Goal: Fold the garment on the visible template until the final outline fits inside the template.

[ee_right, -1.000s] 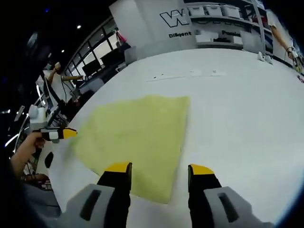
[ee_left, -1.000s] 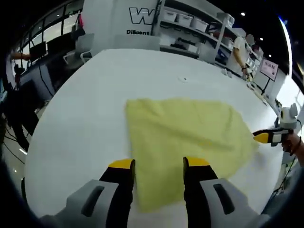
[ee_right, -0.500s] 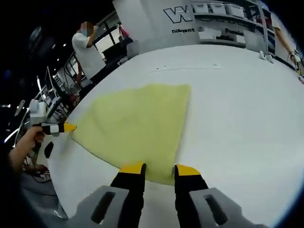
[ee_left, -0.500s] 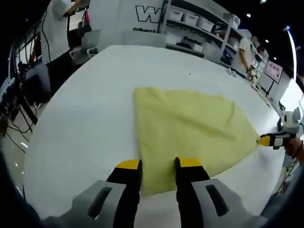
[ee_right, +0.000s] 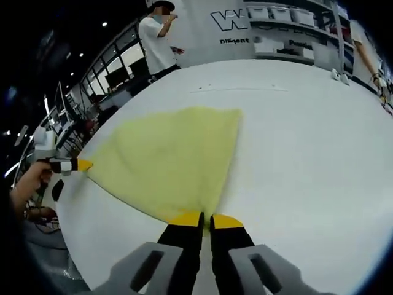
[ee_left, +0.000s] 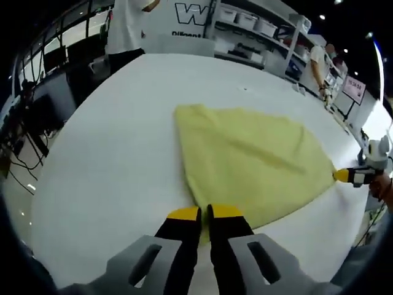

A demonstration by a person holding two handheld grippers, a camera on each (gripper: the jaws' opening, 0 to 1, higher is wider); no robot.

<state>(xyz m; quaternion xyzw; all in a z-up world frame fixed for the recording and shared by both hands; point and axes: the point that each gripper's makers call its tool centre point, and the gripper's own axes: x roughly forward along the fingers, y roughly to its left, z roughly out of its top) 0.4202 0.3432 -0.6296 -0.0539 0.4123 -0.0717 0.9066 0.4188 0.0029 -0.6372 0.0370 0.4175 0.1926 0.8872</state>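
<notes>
A pale yellow garment (ee_left: 252, 160) lies spread flat on the white table (ee_left: 110, 160), tapering to a near corner in each view. In the left gripper view my left gripper (ee_left: 205, 215) is shut on the garment's near corner. The right gripper (ee_left: 351, 176) shows at the right edge, pinching the far tip. In the right gripper view the garment (ee_right: 172, 153) fans out ahead, and my right gripper (ee_right: 206, 220) is shut on its near corner. The left gripper (ee_right: 66, 165) grips the left tip, held by a hand (ee_right: 27, 184). Faint marks (ee_right: 239, 89) cross the table beyond the cloth.
A person in a white shirt (ee_right: 156, 37) stands at the far edge of the table (ee_right: 307, 141). Shelves with bins (ee_left: 245, 24) and a wall with lettering (ee_right: 236, 21) lie behind. Another person (ee_left: 316, 64) works at the back right. Desks and cables (ee_left: 24, 123) sit past the left edge.
Both grippers' jaws have gone from wide open to shut on the garment's corners, drawing the cloth taut into points. The person in white has walked along the table's far side.
</notes>
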